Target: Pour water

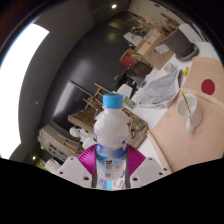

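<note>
Gripper view: I see the water bottle [111,135], blue cap, pale label, standing up between the gripper [109,168] fingers w/ magenta pads [90,160] pressed on both sides of its lower body, i.e. jaws closed on it. Beyond, to the right, a white cup [187,110] on the white table [185,150]; crumpled white bag [157,90] further back. Scene appears tilted.

bottle [111,135] base hidden between the claw [110,168] pads, label print too small to read
</note>
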{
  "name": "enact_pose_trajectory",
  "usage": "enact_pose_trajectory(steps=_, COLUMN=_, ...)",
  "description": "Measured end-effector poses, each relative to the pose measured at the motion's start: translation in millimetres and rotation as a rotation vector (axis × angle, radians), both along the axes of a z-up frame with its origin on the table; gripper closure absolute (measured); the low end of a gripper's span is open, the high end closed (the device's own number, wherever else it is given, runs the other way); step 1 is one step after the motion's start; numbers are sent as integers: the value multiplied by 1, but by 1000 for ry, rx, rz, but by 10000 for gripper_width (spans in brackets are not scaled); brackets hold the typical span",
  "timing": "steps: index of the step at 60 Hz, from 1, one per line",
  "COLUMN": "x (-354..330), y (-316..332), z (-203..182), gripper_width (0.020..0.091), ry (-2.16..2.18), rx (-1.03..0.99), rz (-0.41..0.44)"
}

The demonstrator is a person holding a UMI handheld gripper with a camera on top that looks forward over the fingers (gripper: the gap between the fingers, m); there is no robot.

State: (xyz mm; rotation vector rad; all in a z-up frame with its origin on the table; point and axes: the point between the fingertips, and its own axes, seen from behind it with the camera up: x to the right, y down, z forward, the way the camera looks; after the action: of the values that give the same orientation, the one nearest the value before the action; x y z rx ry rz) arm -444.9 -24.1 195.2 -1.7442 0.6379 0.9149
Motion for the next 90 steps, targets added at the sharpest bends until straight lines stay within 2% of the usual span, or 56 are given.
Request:
enact_pose_trajectory(steps=8, x=45, y=29, z=3, gripper_width=738, ry=424, rx=-74, rz=-58)
enact_pose_trajectory(steps=22, x=92, y=51, z=-24, gripper_width=733, ry=912, rx=-165, rz=-113)
enact_pose_trajectory(steps=29, x=98, y=56, z=-41, gripper_width=735, ry=1007, rx=-192, rz=-123)
enact_pose_trajectory(steps=42, x=96, y=58, z=-38, gripper_width=737, ry=1011, rx=-208, rz=-96)
enact_pose_trajectory(steps=51, x=98, y=55, z=-12, gripper_width=735, ry=752, rx=-157, rz=-38)
enact_pose_trajectory(steps=58, x=120, y=56, z=30, gripper_width=735, ry=364, rx=-25, rz=-1)
enact_pose_trajectory(steps=66, x=174, y=55, z=86, gripper_width=734, ry=-56, rx=145, rz=-14)
enact_pose_trajectory(steps=72, x=222, y=58, z=103, gripper_width=733, ry=-324, rx=217, rz=-51)
enact_pose_trajectory(steps=80, x=294, y=61, z=82, gripper_width=733, ry=-640, rx=208, rz=-110)
enact_pose_trajectory(steps=90, x=355, y=59, z=2, gripper_width=735, ry=-896, rx=126, rz=-115)
